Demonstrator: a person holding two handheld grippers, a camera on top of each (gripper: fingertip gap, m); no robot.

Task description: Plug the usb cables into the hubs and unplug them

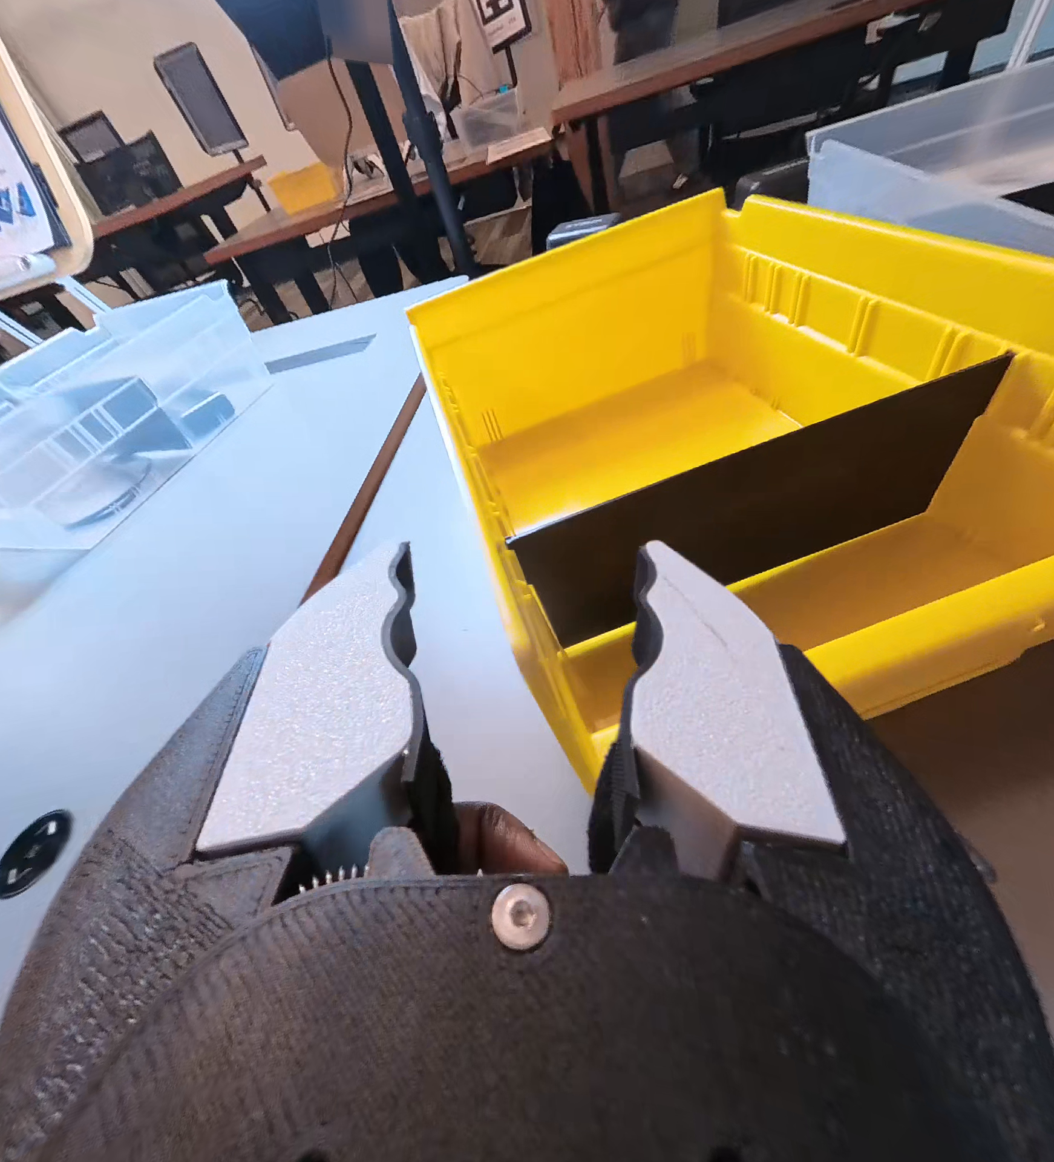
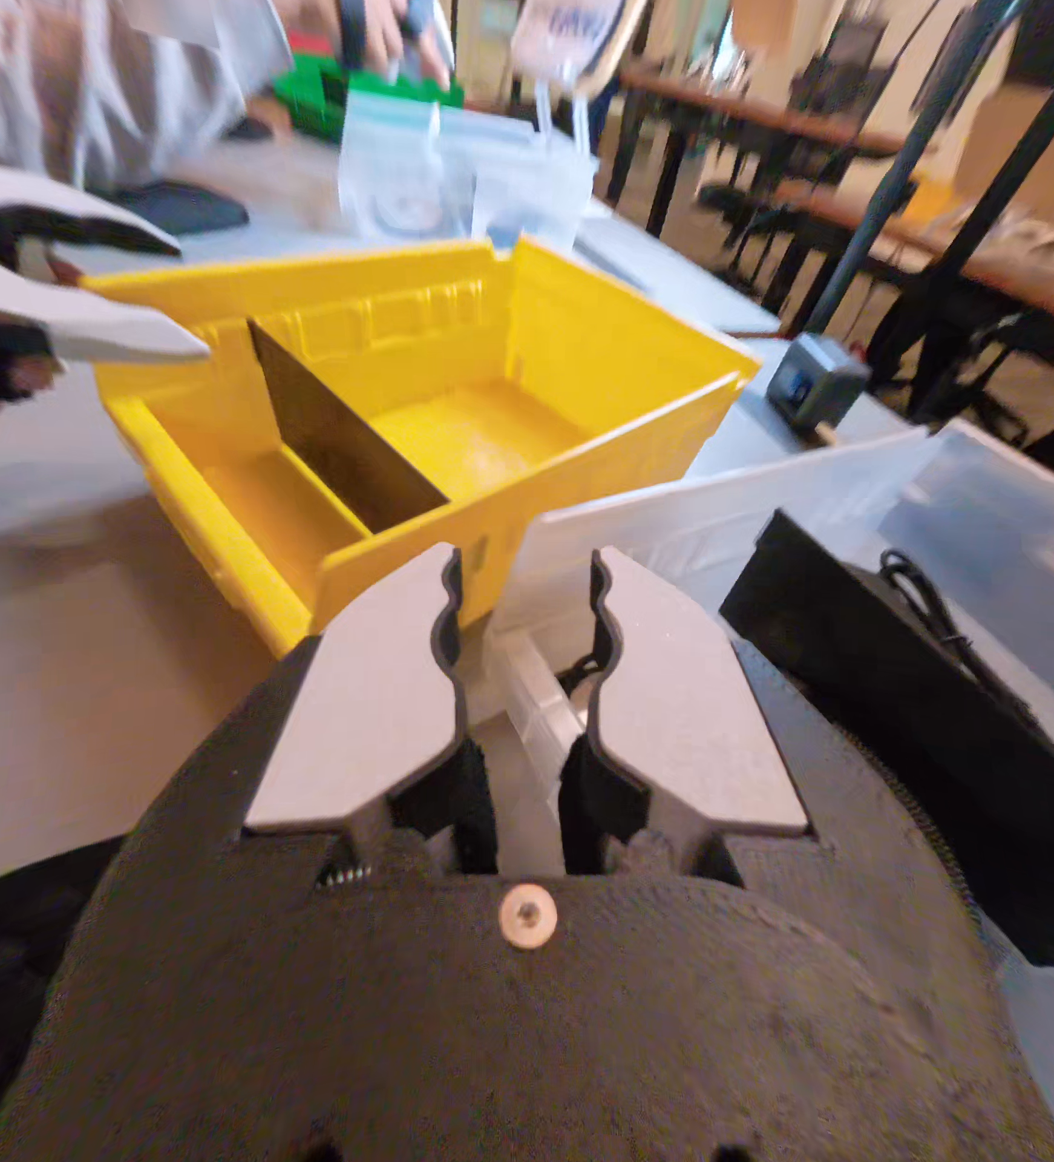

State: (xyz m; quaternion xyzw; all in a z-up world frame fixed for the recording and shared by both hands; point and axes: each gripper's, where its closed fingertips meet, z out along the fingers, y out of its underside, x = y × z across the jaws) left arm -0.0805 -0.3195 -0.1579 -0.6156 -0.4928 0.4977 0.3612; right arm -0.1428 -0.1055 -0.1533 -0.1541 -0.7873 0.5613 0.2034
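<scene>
1. Left wrist view first, from its left edge: a clear plastic organiser (image 1: 91, 427) sits on the pale grey table (image 1: 197, 629), with dark flat things inside that I can't identify through the blur.
2. My left gripper (image 1: 524, 616) hangs over the table edge with its jaws wide apart and nothing between them.
3. To its right stands a yellow bin (image 1: 763, 390) split by a black divider (image 1: 763, 528); both compartments look empty from here.
4. In the right wrist view the same yellow bin (image 2: 424, 402) fills the middle, and the left gripper (image 2: 153, 295) shows at the far left, over the bin's corner.
5. My right gripper (image 2: 524, 616) is moderately open and empty, above the rim of a clear tub (image 2: 732, 503).
6. Inside that tub, beyond a black panel (image 2: 889, 691), lies a thin black cable (image 2: 927, 603), which I judge to be one of the usb cables. I can't pick out a hub for certain.
7. Handling, as I judge it: the cable is light and floppy, so I'd take it by the stiff plug housing, not the cord; the hub would slide unless the other gripper braces it.
8. The table is smooth and hard. The room is a workshop with brown desks (image 1: 229, 188) and dark stands behind, and a person in a light sleeve (image 2: 72, 75) at the upper left of the right view.
</scene>
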